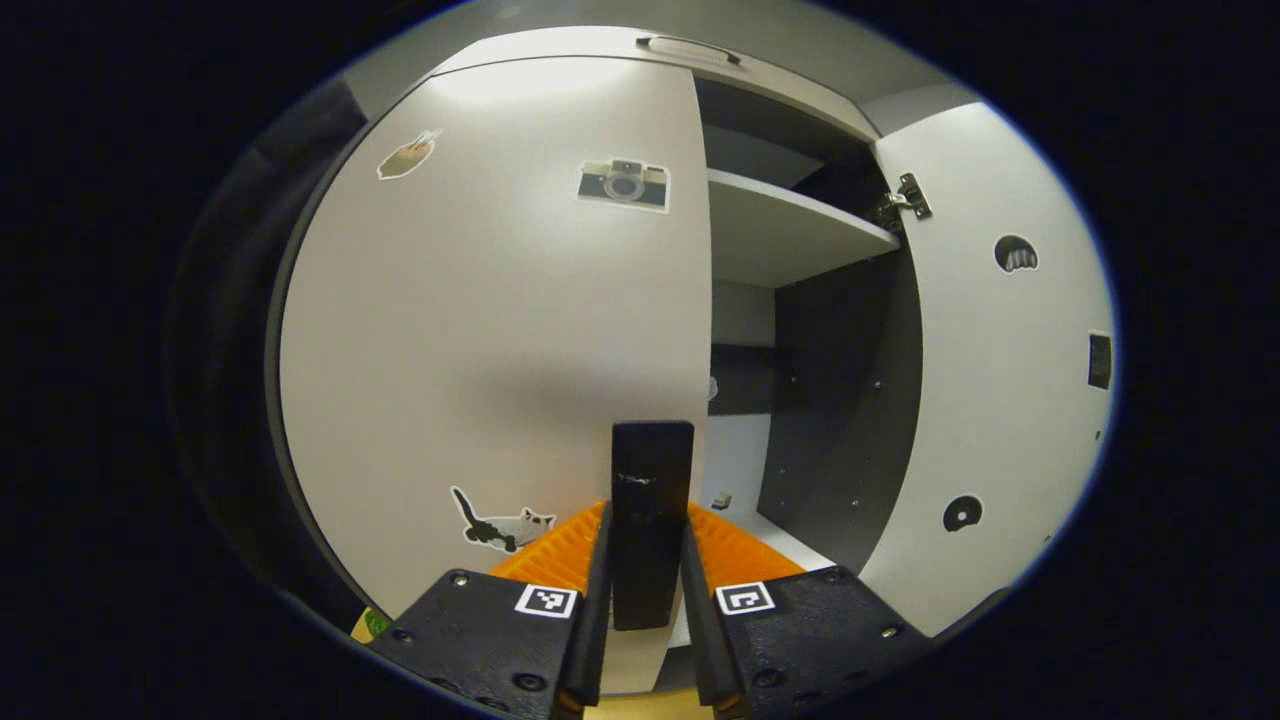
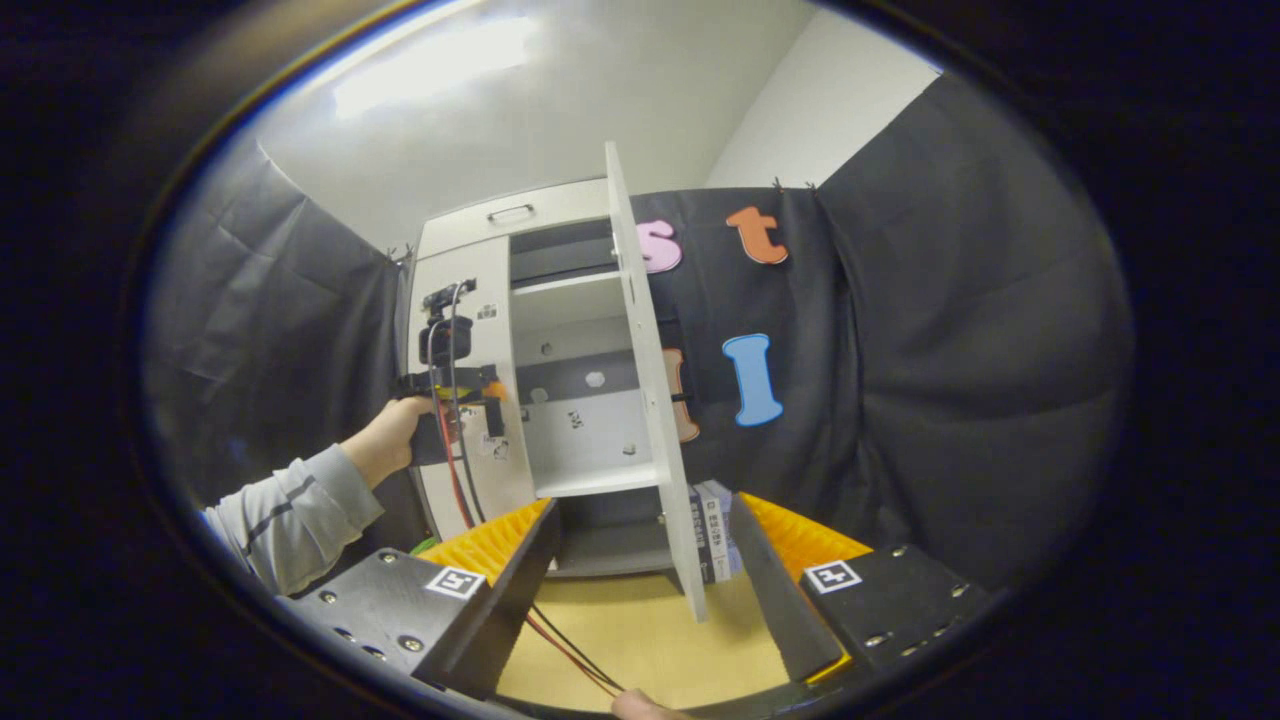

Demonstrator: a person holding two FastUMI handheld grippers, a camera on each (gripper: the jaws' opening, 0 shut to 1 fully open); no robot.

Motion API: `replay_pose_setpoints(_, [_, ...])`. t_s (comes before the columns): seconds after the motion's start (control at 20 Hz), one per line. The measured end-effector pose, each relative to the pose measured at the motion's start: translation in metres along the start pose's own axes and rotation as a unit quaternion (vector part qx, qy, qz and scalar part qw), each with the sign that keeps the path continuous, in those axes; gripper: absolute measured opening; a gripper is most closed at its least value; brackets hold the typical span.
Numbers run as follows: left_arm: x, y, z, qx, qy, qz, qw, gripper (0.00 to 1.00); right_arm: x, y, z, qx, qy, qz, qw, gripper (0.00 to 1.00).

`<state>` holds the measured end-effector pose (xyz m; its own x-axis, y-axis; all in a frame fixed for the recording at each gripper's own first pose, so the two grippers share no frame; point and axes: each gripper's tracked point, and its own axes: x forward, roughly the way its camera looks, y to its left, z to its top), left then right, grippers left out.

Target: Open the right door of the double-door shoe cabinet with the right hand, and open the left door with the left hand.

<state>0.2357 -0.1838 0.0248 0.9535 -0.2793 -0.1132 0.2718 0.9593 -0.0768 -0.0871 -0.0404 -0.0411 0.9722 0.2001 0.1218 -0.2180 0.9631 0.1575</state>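
The left gripper (image 1: pixel 650 560) is clamped on the left door's handle (image 1: pixel 652 500), ready to pull. The right door (image 2: pixel 650 380) stands open, and the right gripper (image 2: pixel 640 570) hangs apart, well back.

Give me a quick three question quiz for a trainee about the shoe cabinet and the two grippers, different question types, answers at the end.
1. True or false: the right door is swung open.
2. Multiple choice: the left gripper has its jaws on A) the shelf, B) the handle of the left door, C) a hinge.
3. Fill in: the right gripper is held back from the cabinet with its jaws ____.

Key: 1 true. 2 B, both jaws press the handle. 3 open, with nothing between them.
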Motion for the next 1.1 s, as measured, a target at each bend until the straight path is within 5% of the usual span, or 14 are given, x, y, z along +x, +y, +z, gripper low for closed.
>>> replay_pose_setpoints(0.5, [-0.017,0.003,-0.002,0.023,0.020,0.043,0.999,0.25,0.004,0.007,-0.011,-0.007,0.017,0.002,1.000,1.00])
replay_pose_setpoints(1.1, [-0.120,0.020,0.000,0.039,0.025,-0.012,0.999,0.24,0.002,0.020,-0.027,-0.012,0.027,0.015,0.999,1.00])
